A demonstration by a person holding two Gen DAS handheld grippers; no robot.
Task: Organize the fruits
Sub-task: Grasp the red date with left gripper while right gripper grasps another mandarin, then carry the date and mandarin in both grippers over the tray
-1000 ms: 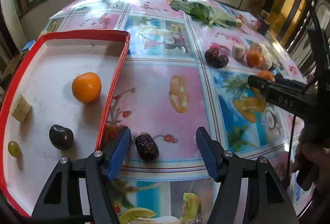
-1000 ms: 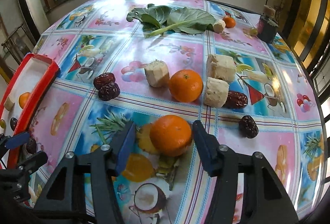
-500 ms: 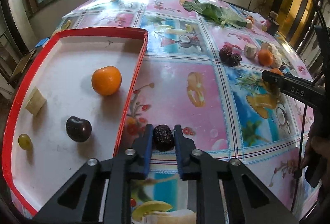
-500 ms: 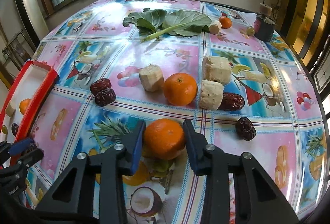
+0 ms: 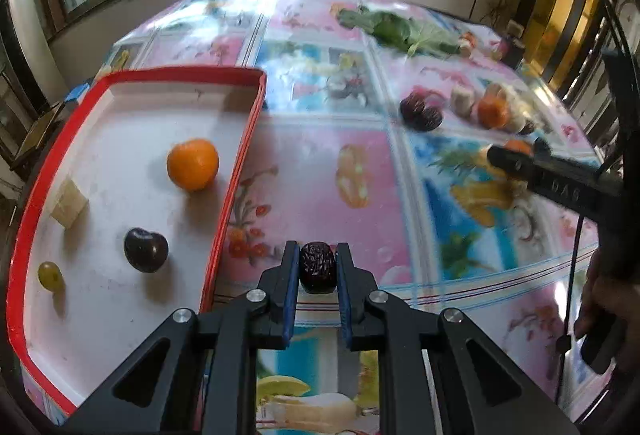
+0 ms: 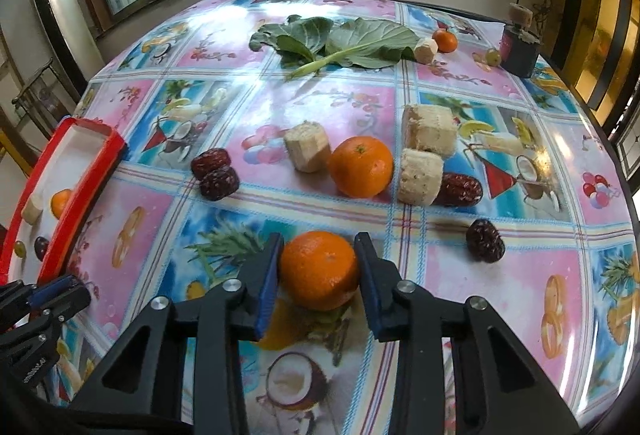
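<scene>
The left hand-held gripper (image 5: 317,266) is clamped on one wrinkled date (image 5: 317,267), its long axis pointing away from the camera. The right hand-held gripper (image 6: 318,265) squeezes one orange (image 6: 318,269). The red tray (image 5: 236,171) holds four pieces; four dates lie on the surface (image 6: 344,107).

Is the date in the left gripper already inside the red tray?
No, the date sits pinched in the left gripper over the tablecloth, just outside the red tray.
</scene>
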